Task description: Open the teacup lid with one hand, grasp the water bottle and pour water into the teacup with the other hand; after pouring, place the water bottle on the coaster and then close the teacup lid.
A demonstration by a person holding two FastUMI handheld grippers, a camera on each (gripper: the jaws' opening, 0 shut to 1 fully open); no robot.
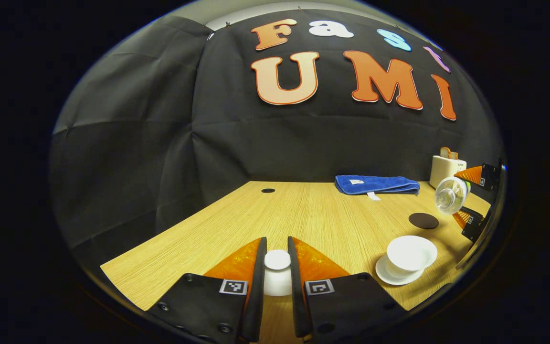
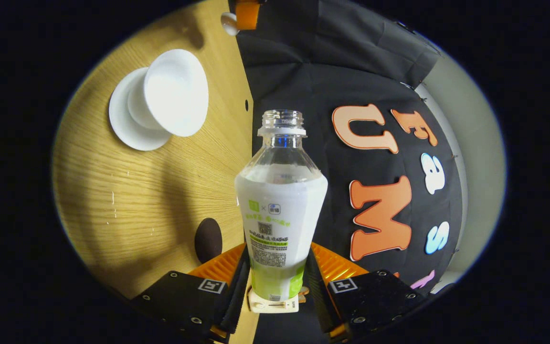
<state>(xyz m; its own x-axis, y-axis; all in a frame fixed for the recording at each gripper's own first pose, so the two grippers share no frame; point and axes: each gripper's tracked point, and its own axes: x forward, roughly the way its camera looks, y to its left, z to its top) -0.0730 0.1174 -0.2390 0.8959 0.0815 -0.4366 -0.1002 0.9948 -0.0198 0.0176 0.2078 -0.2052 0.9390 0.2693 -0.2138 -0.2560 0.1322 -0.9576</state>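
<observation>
Teacup, white and open on its saucer, waited. Right gripper jaws held the clear plastic water bottle sideways; left gripper jaws held the white lid. Pouring should be slow, over the cup's middle.

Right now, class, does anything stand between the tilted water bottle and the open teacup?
Nothing visible does. The water bottle, uncapped in the right gripper, faces the open teacup; the left gripper holds the lid aside.

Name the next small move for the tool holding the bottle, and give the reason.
Probably swing the right tool until the tilted bottle has its mouth above the teacup. The cup stands open on its saucer, since the left tool holds the lid, and the bottle's mouth is off to one side of it.
</observation>
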